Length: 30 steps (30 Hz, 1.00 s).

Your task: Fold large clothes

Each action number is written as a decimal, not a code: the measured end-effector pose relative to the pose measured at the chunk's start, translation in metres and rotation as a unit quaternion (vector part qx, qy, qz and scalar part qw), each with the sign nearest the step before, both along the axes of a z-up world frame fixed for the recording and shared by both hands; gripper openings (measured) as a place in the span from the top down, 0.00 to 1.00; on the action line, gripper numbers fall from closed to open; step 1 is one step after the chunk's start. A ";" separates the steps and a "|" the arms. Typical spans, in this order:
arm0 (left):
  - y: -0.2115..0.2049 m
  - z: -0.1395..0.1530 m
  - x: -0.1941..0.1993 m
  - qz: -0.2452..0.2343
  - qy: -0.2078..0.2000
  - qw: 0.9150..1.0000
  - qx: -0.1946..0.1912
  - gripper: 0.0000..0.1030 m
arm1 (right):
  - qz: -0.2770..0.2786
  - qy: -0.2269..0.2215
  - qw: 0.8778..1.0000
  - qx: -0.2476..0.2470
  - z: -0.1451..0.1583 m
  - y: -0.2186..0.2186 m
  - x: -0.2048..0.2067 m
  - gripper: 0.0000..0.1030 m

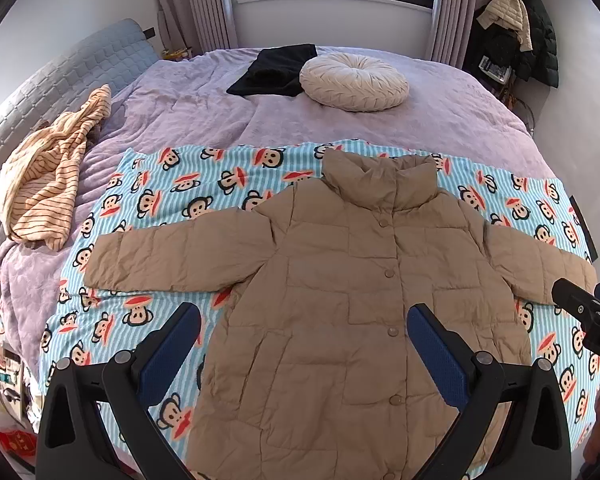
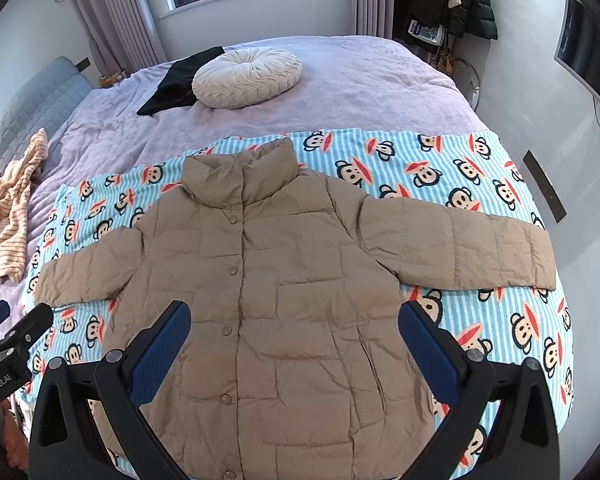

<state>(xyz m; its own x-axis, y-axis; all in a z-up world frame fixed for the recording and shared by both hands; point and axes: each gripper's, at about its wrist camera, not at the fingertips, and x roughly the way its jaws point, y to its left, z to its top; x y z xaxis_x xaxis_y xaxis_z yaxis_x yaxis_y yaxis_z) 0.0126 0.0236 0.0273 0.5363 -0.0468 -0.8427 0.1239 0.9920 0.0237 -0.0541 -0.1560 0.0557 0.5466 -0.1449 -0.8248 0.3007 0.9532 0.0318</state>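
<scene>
A tan quilted puffer jacket (image 1: 340, 280) (image 2: 268, 280) lies flat and buttoned, front side up, on a blue striped monkey-print blanket (image 1: 160, 196) (image 2: 460, 176), collar away from me and both sleeves spread sideways. My left gripper (image 1: 304, 320) hovers open above the jacket's lower body, with nothing between its blue pads. My right gripper (image 2: 294, 318) is likewise open over the lower body and holds nothing. The right gripper's tip (image 1: 580, 308) shows at the right edge of the left wrist view; the left gripper's tip (image 2: 16, 328) shows at the left edge of the right wrist view.
The blanket covers the near part of a lilac bed (image 1: 204, 100) (image 2: 340, 92). A round cream cushion (image 1: 354, 82) (image 2: 246, 78) and a black garment (image 1: 276, 70) (image 2: 176, 84) lie at the far side. A striped beige garment (image 1: 48, 176) (image 2: 8, 208) is heaped at the left.
</scene>
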 end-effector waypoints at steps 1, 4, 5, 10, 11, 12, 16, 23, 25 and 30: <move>0.000 0.000 0.000 0.000 0.000 1.000 0.000 0.00 | 0.000 0.000 1.000 0.000 0.000 0.000 0.000 0.00; -0.001 0.000 0.000 0.001 0.000 1.000 0.000 0.00 | 0.000 0.000 1.000 0.000 0.000 -0.001 0.001 0.00; -0.001 0.000 0.000 0.002 0.000 1.000 0.000 0.00 | 0.000 0.000 1.000 0.000 0.000 -0.001 0.000 0.00; -0.001 0.000 0.000 0.001 0.002 1.000 0.000 0.00 | 0.000 0.001 1.000 0.000 0.000 -0.001 0.000 0.00; -0.002 -0.001 0.000 0.001 0.002 1.000 0.000 0.00 | 0.000 0.001 1.000 0.000 -0.001 0.000 0.002 0.00; -0.002 -0.001 0.000 0.001 0.002 1.000 0.000 0.00 | 0.000 0.001 1.000 0.000 0.000 0.000 0.001 0.00; -0.002 -0.001 0.001 0.001 0.002 1.000 0.000 0.00 | 0.000 0.001 1.000 0.000 0.000 0.000 0.001 0.00; -0.003 -0.004 0.001 0.002 0.003 1.000 0.000 0.00 | 0.000 0.002 1.000 0.001 -0.001 0.001 0.003 0.00; -0.003 -0.004 0.001 0.002 0.004 1.000 0.000 0.00 | -0.001 0.002 1.000 0.000 -0.001 0.001 0.003 0.00; -0.003 -0.004 0.001 0.002 0.004 1.000 0.000 0.00 | 0.000 0.001 1.000 0.000 -0.001 0.001 0.002 0.00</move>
